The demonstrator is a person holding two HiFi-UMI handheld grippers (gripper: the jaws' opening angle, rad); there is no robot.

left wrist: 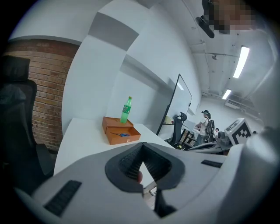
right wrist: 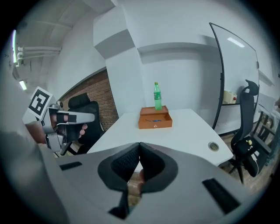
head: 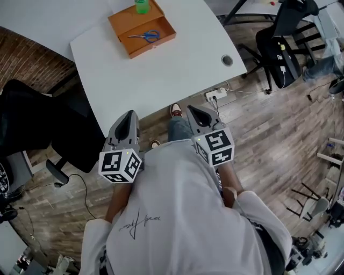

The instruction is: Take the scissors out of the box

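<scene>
Presently: both grippers shut and empty, scissors in the box

Head view: the orange box point(head: 129, 20) stands at the upper centre of the frame, on the far part of the white table point(head: 161, 80). Its front compartment is open. The blue-handled scissors point(head: 146, 36) lie flat inside that compartment. A green bottle point(head: 142, 5) stands upright just behind the box, at the top edge of the frame; whether it touches the box cannot be told.

The left gripper point(head: 129, 114) and the right gripper point(head: 192, 109) are in the lower middle of the frame. Both point toward the near table edge and are over the wooden floor point(head: 269, 134), well apart from the box.

Left gripper view: the fingers point(left wrist: 127, 162) are closed tip to tip, with nothing held between them. The box appears left of centre, with the bottle above it.

Right gripper view: the fingers point(right wrist: 153, 164) likewise meet at the tips and carry nothing. The box sits at centre frame, and the scissors are a small blue mark inside it.

Other items: a black office chair point(head: 32, 129) at the left of the head view, and a round cable grommet point(head: 227, 60) near the table's right corner.
</scene>
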